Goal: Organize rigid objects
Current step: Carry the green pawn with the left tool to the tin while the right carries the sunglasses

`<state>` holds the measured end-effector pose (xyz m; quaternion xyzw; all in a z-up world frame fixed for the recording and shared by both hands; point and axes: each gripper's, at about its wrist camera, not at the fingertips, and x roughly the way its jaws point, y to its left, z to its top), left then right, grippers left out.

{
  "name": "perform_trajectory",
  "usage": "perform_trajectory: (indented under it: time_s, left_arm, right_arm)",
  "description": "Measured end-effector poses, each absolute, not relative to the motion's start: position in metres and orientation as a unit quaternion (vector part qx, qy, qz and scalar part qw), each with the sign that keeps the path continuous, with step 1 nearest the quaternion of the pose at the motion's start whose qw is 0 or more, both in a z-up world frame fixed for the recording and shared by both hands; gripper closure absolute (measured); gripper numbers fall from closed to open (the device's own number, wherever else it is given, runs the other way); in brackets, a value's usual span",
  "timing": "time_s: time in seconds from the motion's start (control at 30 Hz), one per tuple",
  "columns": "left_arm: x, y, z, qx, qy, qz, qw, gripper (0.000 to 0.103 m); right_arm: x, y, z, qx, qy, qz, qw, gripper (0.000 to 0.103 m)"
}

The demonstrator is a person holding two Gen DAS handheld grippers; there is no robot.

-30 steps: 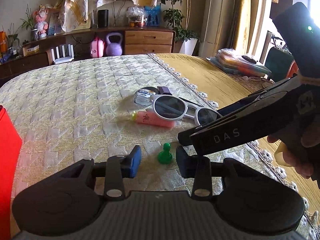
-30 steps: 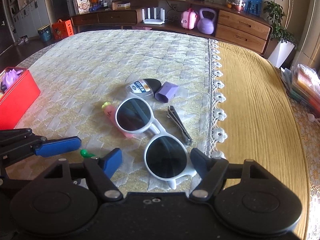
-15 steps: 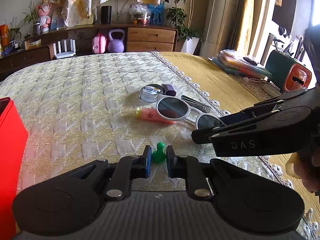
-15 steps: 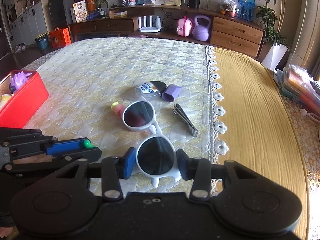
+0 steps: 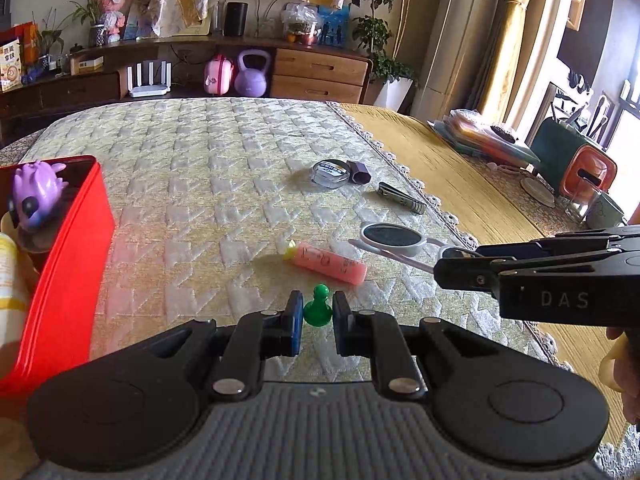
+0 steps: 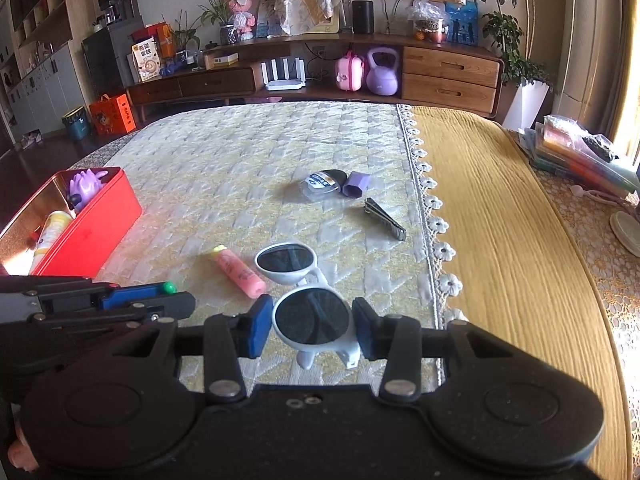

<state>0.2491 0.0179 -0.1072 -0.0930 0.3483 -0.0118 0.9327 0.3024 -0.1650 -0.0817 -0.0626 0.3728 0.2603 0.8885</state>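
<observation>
1. Left wrist view: I am holding the left gripper (image 5: pixel 314 322) clamped on the green pawn (image 5: pixel 317 311), upright between the pads. The red box (image 5: pixel 72 264) is lying to the jaws' left, nearer this hand; its interior is mostly cut off.
2. Right wrist view: I am gripping the white sunglasses (image 6: pixel 308 300) by the near lens in the right gripper (image 6: pixel 312 326); the far lens is extending ahead. The temples are hidden.

**Materials and finishes**

Quilted cream cloth bedspread (image 6: pixel 224 168), lace-edged, beside ribbed mustard cloth (image 6: pixel 500 220). Glossy white plastic sunglasses (image 6: pixel 314 316); shiny metal nail clipper (image 6: pixel 385 219); glossy green plastic pawn (image 5: pixel 317 311); smooth red box (image 6: pixel 90 226).
</observation>
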Motion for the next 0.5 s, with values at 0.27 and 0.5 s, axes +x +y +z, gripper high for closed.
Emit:
perform_trajectory:
  time_s: [0.27,0.5]
  left_arm:
    - [0.217,0.032,-0.085,-0.105,0.341,-0.004,0.934,0.088]
    - [0.188,0.043,-0.059,-0.103,0.331,0.000,0.938,0.088]
  right_arm:
    - [0.274,-0.172,-0.059,-0.040,0.362,0.254,0.896,0.061]
    - [0.238,-0.162,-0.034,-0.039,0.346,0.271,0.897,0.061]
